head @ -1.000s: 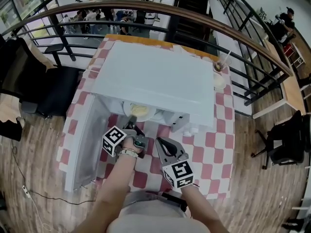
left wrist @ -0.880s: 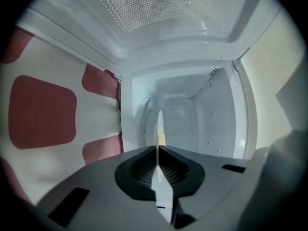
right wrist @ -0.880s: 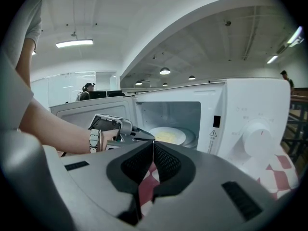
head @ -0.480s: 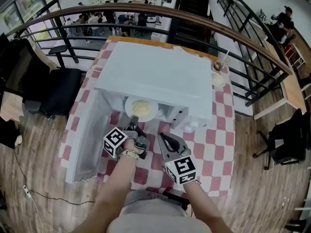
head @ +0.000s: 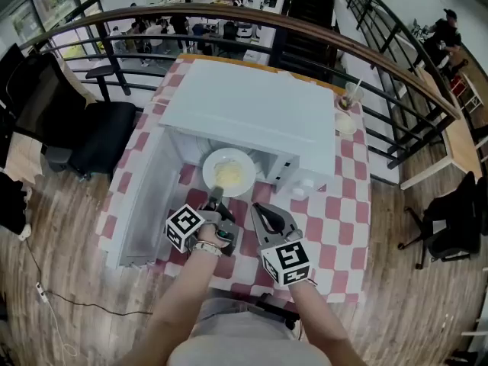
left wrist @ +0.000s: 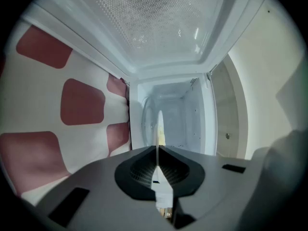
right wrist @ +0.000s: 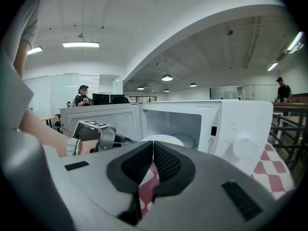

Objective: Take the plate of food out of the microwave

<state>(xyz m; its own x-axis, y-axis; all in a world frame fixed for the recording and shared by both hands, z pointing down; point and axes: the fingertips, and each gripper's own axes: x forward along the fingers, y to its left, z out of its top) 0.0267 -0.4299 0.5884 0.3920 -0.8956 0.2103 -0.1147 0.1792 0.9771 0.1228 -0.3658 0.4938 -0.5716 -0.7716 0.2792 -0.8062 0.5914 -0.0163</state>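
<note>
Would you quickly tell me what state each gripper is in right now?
Left gripper: closed on the plate.
Right gripper: closed, holding nothing.

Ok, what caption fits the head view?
Left claw grips the plate of food at the mouth of the open microwave.

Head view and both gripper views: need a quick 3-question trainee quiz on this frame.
1. Multiple choice: which gripper is clamped on the rim of the plate? A) left gripper B) right gripper C) neither
2. True or false: the door of the microwave is closed.
3. Fill in: the right gripper's jaws are ___, with nothing between them.

Key: 1 A; 2 false, it stands open; 3 shut.
</note>
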